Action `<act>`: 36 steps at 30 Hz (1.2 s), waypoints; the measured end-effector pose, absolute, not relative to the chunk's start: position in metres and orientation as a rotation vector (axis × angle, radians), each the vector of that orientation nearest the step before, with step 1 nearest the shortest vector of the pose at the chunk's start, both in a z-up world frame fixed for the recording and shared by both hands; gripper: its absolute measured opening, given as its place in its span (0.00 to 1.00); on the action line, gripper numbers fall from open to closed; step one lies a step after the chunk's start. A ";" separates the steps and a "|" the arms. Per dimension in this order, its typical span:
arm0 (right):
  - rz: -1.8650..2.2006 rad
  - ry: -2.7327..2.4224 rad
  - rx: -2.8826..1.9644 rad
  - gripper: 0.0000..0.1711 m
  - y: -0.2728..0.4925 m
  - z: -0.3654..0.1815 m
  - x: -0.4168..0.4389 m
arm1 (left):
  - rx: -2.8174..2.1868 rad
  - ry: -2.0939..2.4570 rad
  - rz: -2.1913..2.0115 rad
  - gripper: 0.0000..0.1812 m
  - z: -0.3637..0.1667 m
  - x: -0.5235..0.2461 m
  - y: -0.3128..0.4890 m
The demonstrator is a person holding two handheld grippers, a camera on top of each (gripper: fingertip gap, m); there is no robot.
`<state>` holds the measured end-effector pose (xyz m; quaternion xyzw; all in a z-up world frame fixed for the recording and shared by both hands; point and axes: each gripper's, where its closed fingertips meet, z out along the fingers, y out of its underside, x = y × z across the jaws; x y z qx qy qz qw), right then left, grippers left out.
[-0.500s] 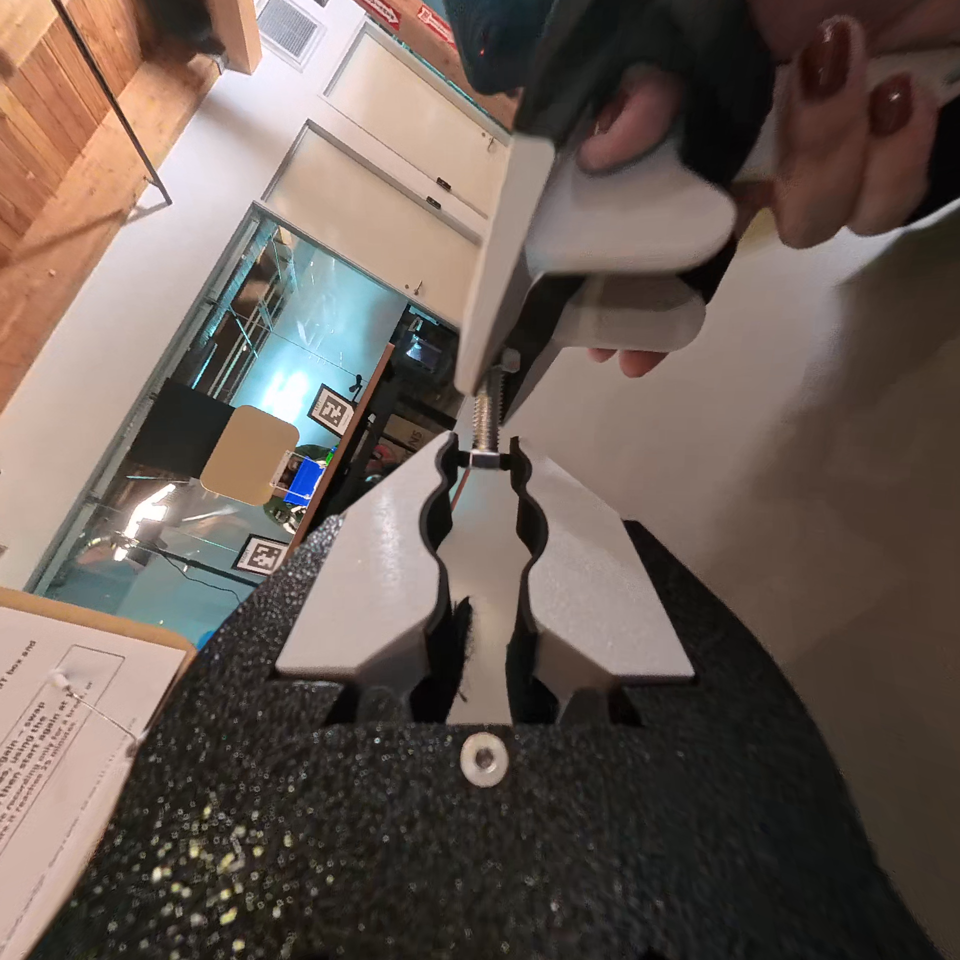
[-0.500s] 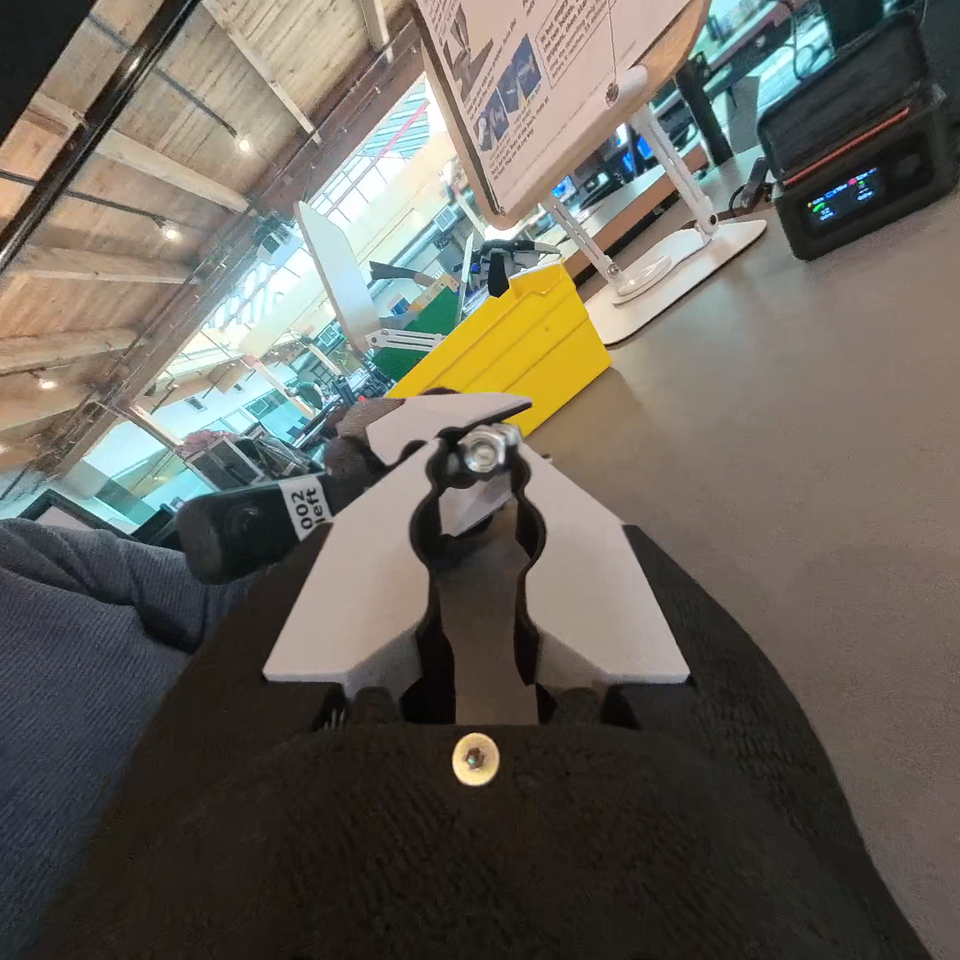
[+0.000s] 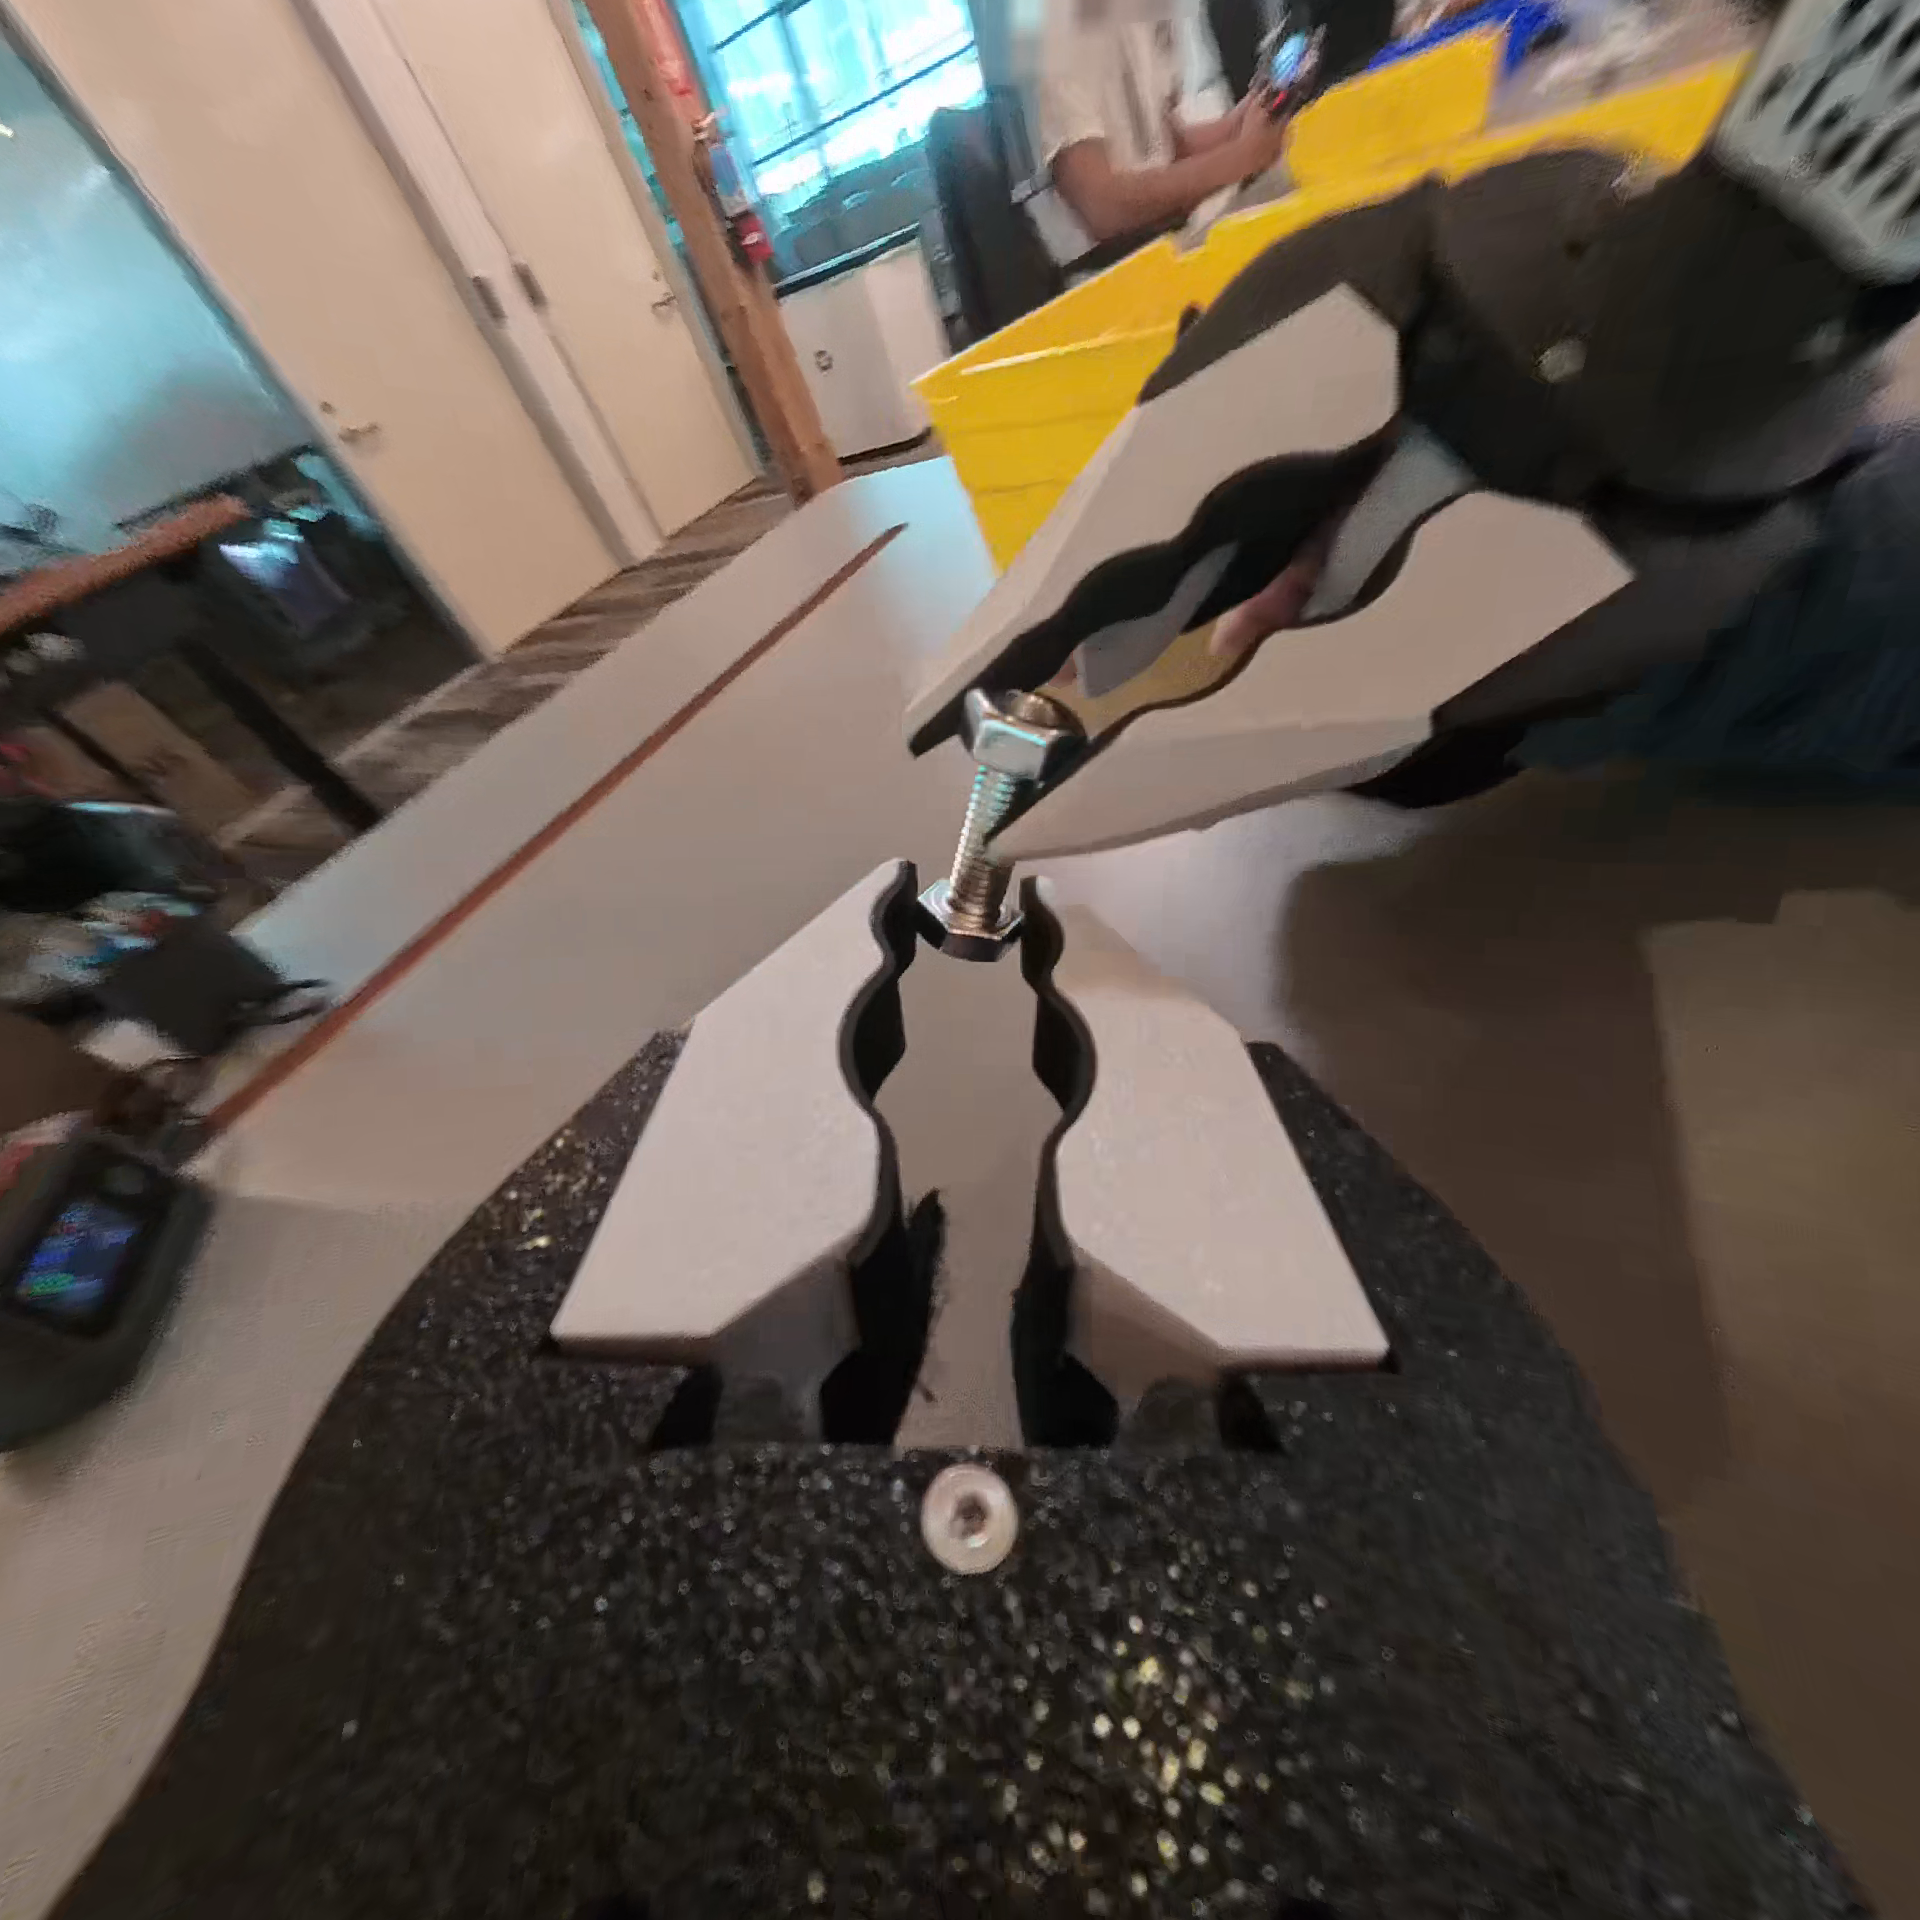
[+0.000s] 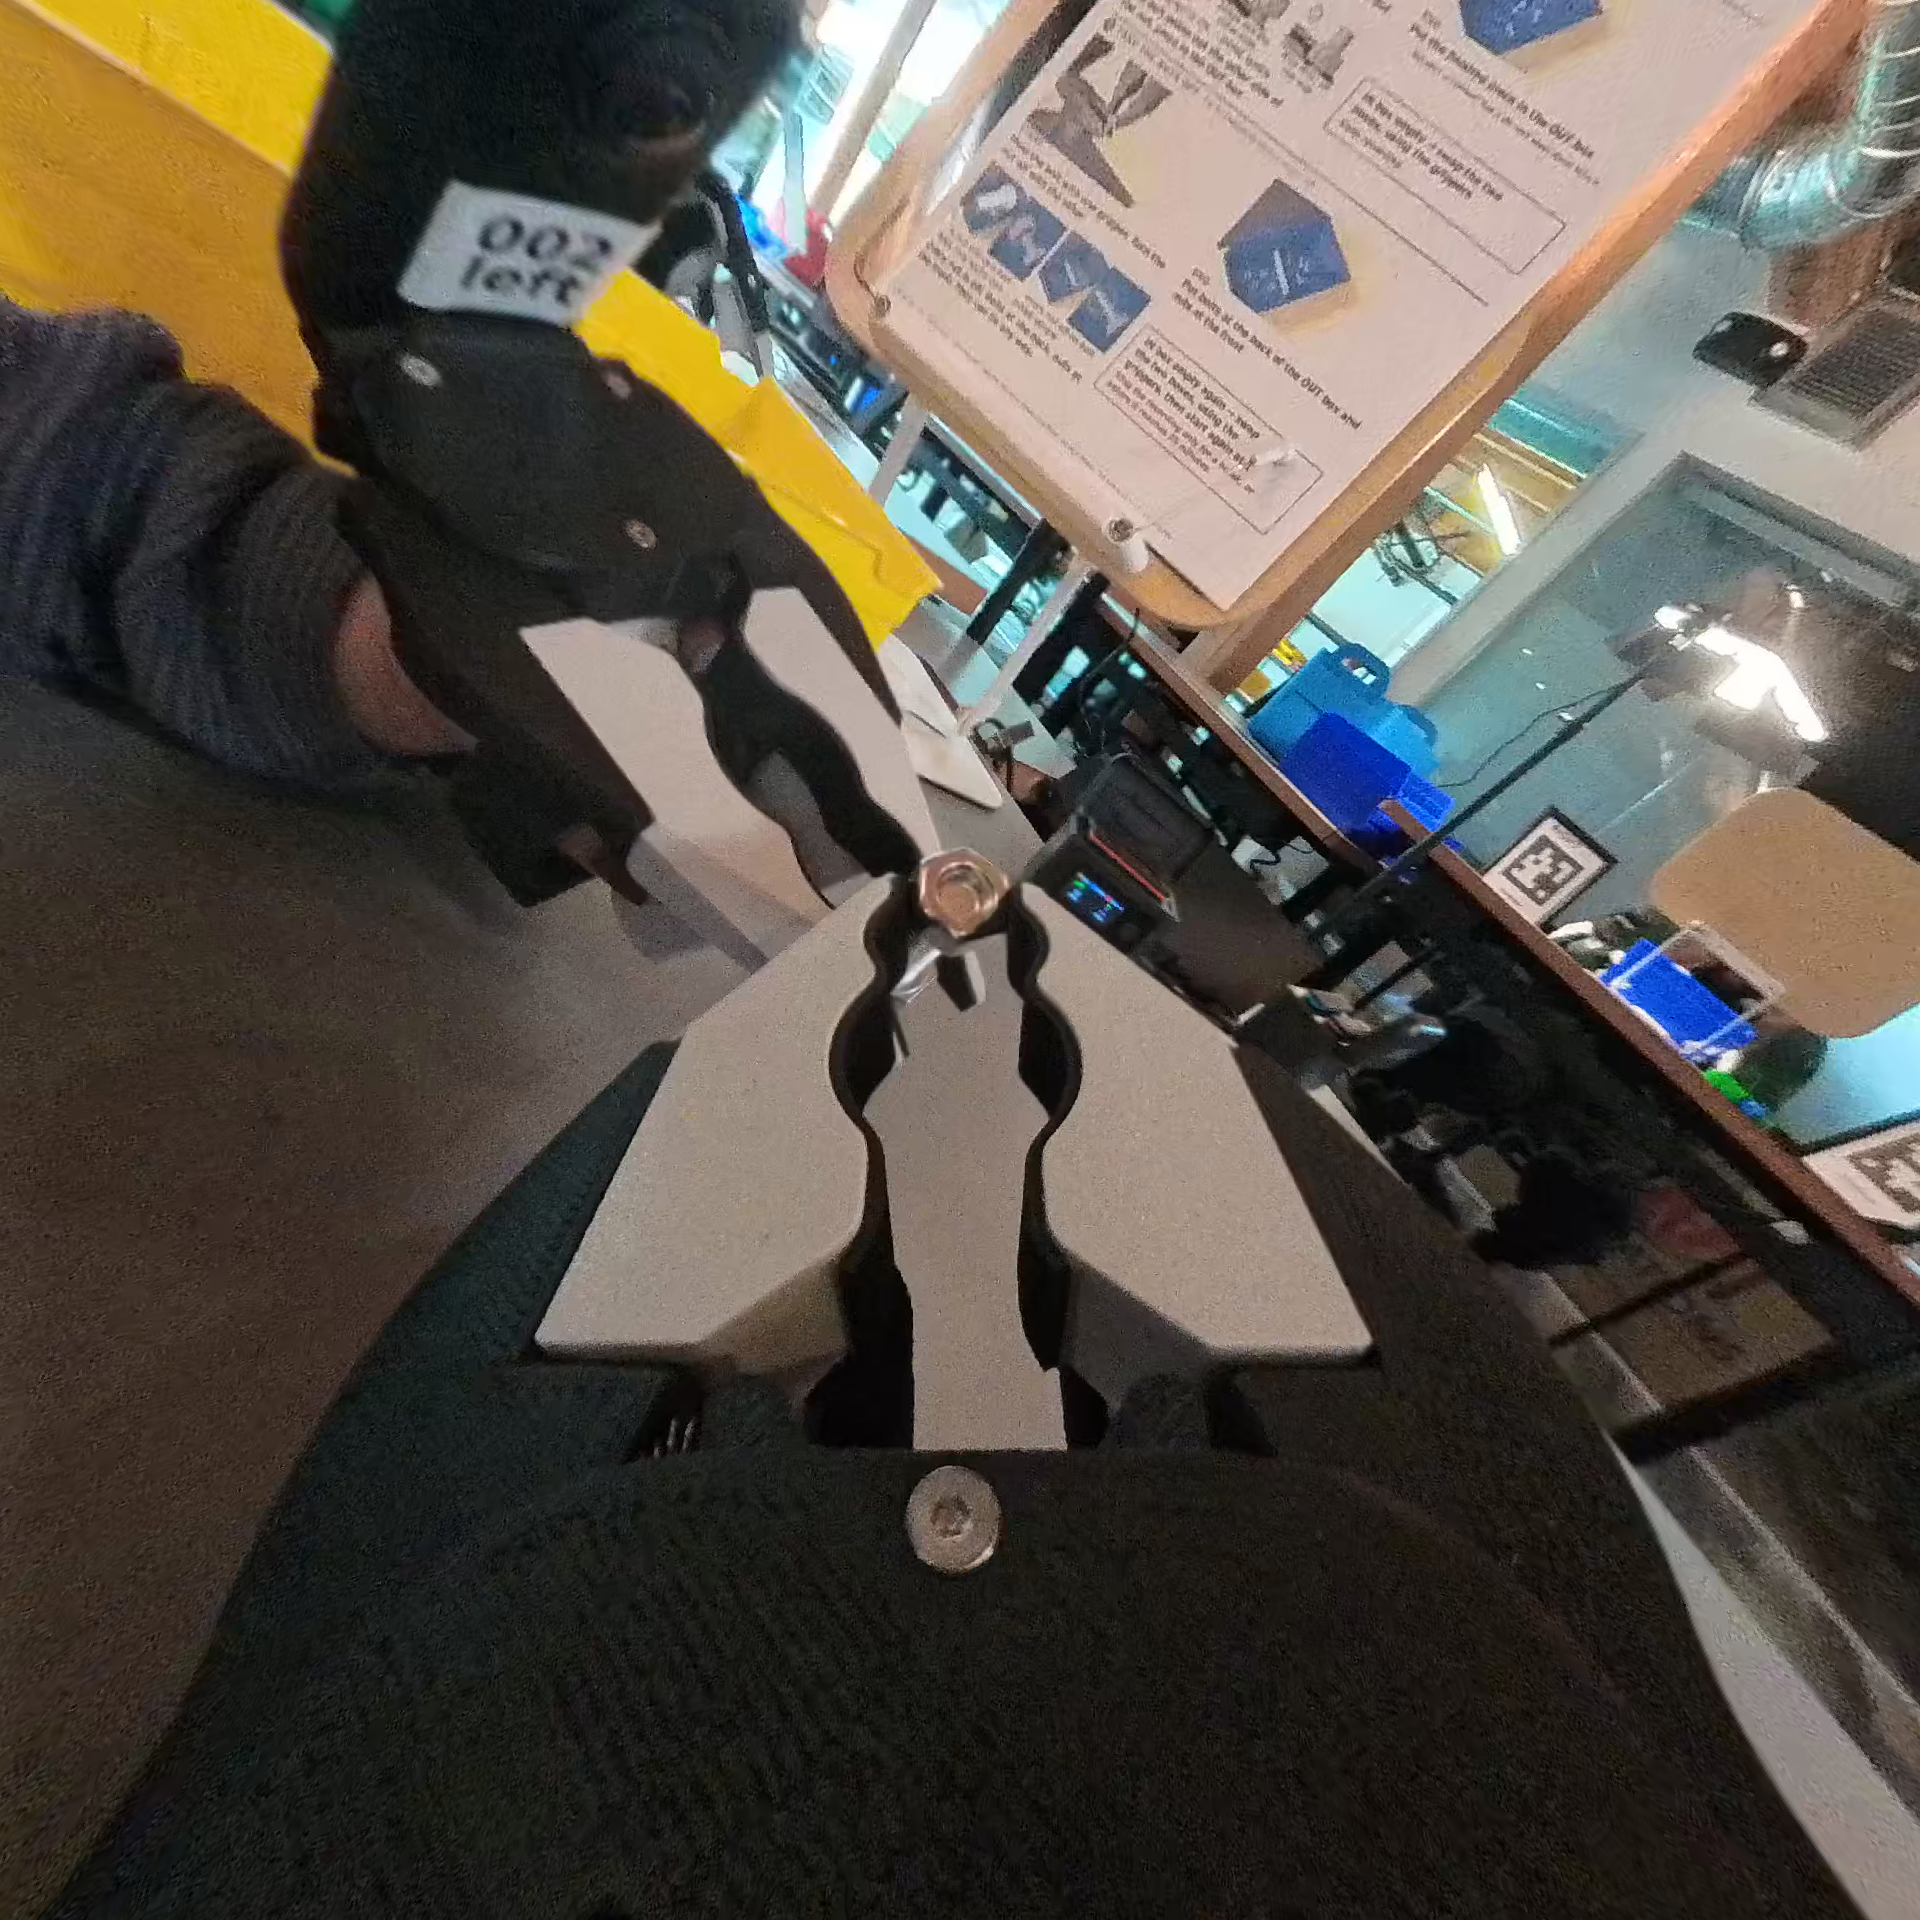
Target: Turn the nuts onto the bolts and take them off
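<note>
Right, two grippers meet over the grey table (image 3: 582, 935). The left gripper (image 3: 971, 914) pinches the nut (image 3: 969, 925) at its very tips, jaws narrowed onto its flats, while the right gripper (image 3: 1003, 774) clamps the bolt (image 3: 977, 831) by its hex head, threaded shank pointing down into the nut. That split makes sense: one side anchors, the other twists. Seen from the right wrist, the bolt head (image 4: 956, 894) sits squarely between that gripper's tips. Yellow bins (image 3: 1049, 416) wait behind.
</note>
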<state>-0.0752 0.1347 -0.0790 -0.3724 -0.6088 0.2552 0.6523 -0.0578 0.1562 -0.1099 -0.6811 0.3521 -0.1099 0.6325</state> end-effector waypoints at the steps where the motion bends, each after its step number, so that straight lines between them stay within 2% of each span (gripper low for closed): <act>1: 0.652 -1.368 -0.858 0.10 0.132 -0.075 -0.074 | -1.562 0.795 -0.371 0.10 -0.108 -0.054 0.151; 8: 1.555 -1.237 -0.978 0.10 0.108 -0.046 -0.055 | -1.420 0.646 -1.378 0.09 -0.065 -0.033 0.101; 10: 1.709 -1.219 -0.994 0.09 0.103 -0.042 -0.051 | -1.393 0.627 -1.507 0.09 -0.063 -0.030 0.096; 14: 1.748 -1.167 -1.045 0.10 0.109 -0.040 -0.051 | -1.400 0.638 -1.284 0.09 -0.066 -0.030 0.107; 16: 1.776 -1.110 -1.103 0.22 0.116 -0.036 -0.053 | -1.384 0.631 -1.048 0.09 -0.068 -0.038 0.119; 18: 1.824 -1.063 -1.161 0.30 0.121 -0.034 -0.056 | -1.369 0.638 -0.878 0.09 -0.069 -0.041 0.126; 22: 1.789 -1.021 -1.181 0.29 0.124 -0.033 -0.062 | -1.352 0.690 -0.734 0.09 -0.071 -0.036 0.127; 34: 1.823 -1.012 -1.163 0.24 0.125 -0.030 -0.056 | -1.298 0.605 -0.772 0.09 -0.059 -0.045 0.128; 36: 1.833 -1.027 -1.155 0.18 0.120 -0.029 -0.059 | -1.304 0.618 -0.760 0.09 -0.061 -0.043 0.128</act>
